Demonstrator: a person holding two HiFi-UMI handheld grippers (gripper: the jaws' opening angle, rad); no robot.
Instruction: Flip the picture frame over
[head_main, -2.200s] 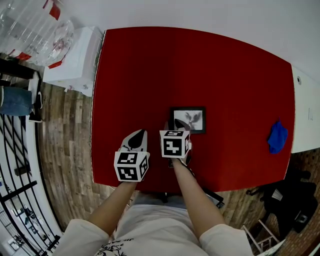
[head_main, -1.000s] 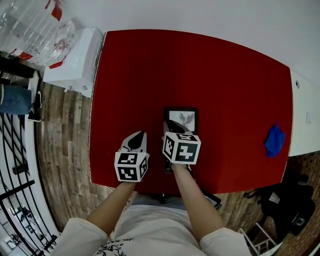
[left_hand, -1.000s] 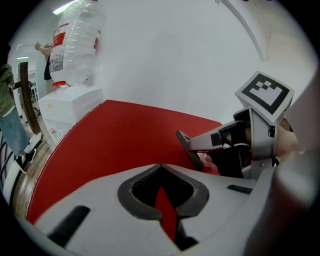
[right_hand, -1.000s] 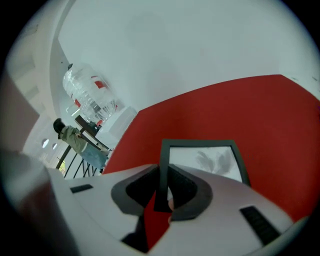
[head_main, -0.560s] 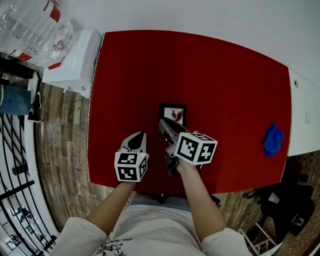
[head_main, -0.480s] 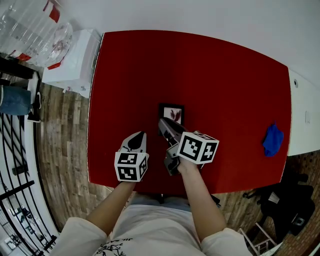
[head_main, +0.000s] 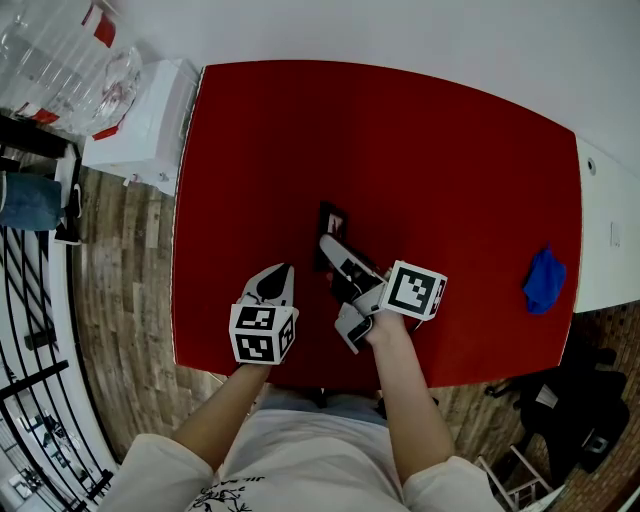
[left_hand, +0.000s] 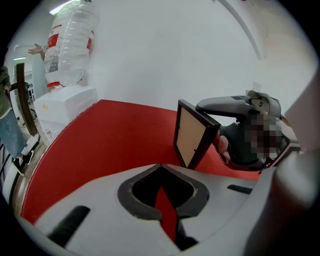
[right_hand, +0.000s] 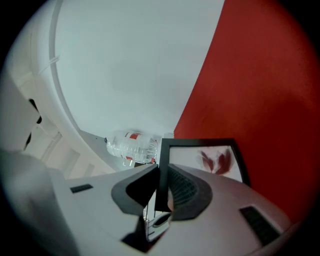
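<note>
A small black picture frame (head_main: 330, 218) stands nearly on edge above the red table (head_main: 450, 150), lifted off the cloth. My right gripper (head_main: 332, 250) is shut on its near edge. The right gripper view shows the frame's print of red leaves (right_hand: 215, 161) beside the jaws, which clamp the black border (right_hand: 161, 180). From the left gripper view I see the frame's tan backing (left_hand: 192, 131) and the right gripper's fingers (left_hand: 225, 105) on it. My left gripper (head_main: 276, 283) rests over the table left of the frame, shut and holding nothing.
A blue cloth (head_main: 545, 280) lies near the table's right edge. A white box (head_main: 150, 120) and clear water bottles (head_main: 70, 60) stand off the table's far left corner. A white counter (head_main: 610, 230) borders the right side. Wood floor lies to the left.
The frame went from lying face up on the table to standing on edge. My right gripper rolled and rose with it. The left gripper stayed put.
</note>
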